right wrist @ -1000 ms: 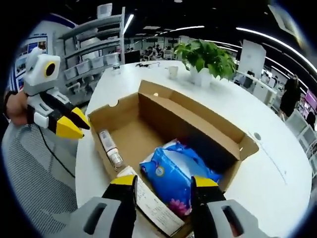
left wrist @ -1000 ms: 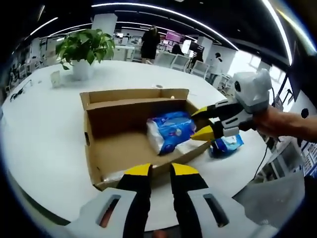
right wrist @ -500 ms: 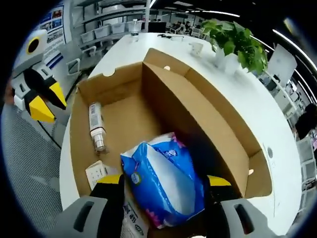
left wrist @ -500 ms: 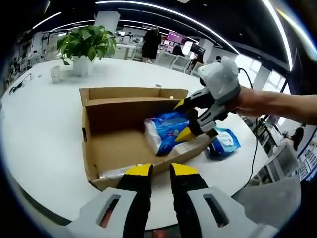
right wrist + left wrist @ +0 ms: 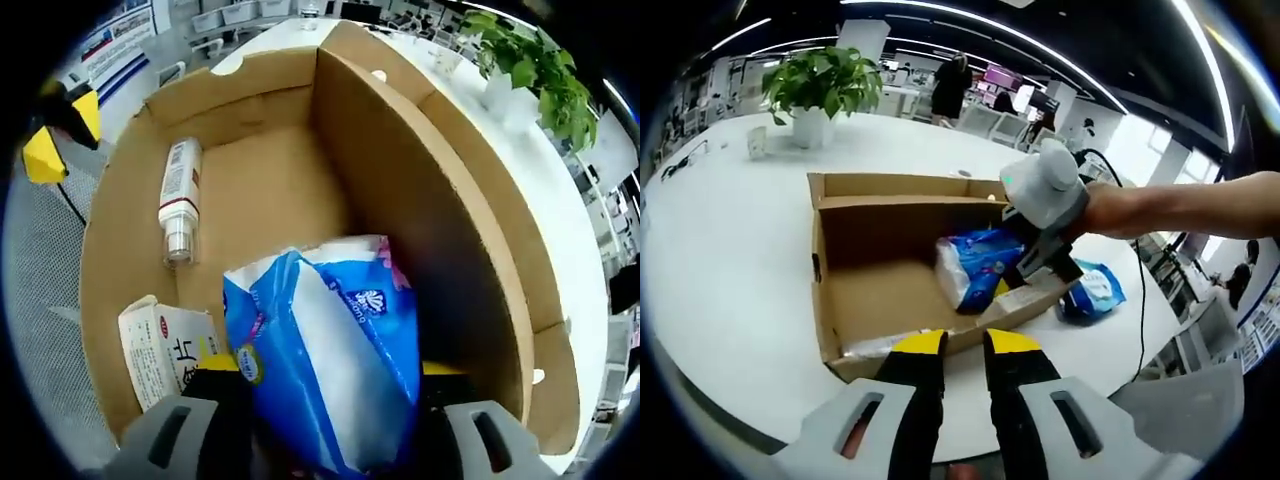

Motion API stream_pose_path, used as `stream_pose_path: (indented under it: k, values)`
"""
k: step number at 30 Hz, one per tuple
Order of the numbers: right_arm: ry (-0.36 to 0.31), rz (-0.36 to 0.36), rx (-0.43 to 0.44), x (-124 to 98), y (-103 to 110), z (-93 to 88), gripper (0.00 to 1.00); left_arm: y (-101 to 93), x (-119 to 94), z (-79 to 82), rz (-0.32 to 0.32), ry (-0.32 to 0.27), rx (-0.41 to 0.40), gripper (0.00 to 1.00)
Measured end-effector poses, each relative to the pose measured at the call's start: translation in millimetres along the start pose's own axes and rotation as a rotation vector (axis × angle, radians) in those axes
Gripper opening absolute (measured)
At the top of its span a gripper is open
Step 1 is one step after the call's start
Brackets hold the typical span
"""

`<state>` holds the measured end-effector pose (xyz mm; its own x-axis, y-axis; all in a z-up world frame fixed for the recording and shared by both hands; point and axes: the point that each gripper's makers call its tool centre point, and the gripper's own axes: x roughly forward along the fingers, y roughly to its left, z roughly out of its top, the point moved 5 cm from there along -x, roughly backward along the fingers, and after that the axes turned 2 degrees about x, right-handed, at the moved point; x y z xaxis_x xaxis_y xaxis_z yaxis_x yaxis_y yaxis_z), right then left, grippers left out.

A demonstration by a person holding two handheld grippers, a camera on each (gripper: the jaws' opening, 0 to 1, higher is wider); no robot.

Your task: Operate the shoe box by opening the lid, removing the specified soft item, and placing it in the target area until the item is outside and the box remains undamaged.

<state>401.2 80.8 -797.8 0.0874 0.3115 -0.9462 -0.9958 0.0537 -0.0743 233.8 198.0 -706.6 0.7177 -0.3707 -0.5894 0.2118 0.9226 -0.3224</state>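
Right hand-held gripper (image 5: 325,375) just dropped into the shoe box (image 5: 875,285)

Jaws now straddle the blue soft pack (image 5: 325,350) — grip unclear — it's not out yet; left hand-held gripper (image 5: 965,345) hangs nearly closed, empty.

Shoe box (image 5: 300,70) open on top, access from above. Blue tissue pack (image 5: 320,350) fills the near end against the tall side wall. Small bottle (image 5: 178,200) and carton (image 5: 165,345) line the opposite wall. Floor between them bare.
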Motion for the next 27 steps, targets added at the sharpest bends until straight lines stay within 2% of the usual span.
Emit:
stream_pose_path:
  k: [3, 5, 7, 10, 15, 20, 27]
  values:
    - [-0.028, 0.004, -0.015, -2, 3, -0.3, 0.57, -0.3, 2, -0.4, -0.005, 0.002, -0.002, 0.13]
    - [-0.039, 0.000, -0.008, -4, 5, 0.7, 0.46, -1.5, 2, -0.5, -0.008, 0.002, -0.001, 0.13]
    - [-0.071, -0.026, 0.056, -6, 3, 2.5, 0.38, -1.9, 3, -0.9, -0.011, 0.005, 0.000, 0.13]
    - [-0.114, -0.012, 0.118, -10, 6, 4.6, 0.33, -2.5, 2, -0.2, -0.014, 0.003, 0.001, 0.13]
    - [-0.159, -0.021, 0.179, -17, 7, 2.6, 0.31, -1.7, 2, 0.0, -0.012, 0.002, -0.003, 0.13]
    - [-0.201, -0.059, 0.125, -27, 10, 5.9, 0.31, -2.7, 4, -1.0, -0.016, 0.007, 0.006, 0.13]
    - [-0.253, -0.110, 0.128, -47, 12, 9.9, 0.31, -7.8, 4, -0.4, -0.025, 0.012, 0.048, 0.13]
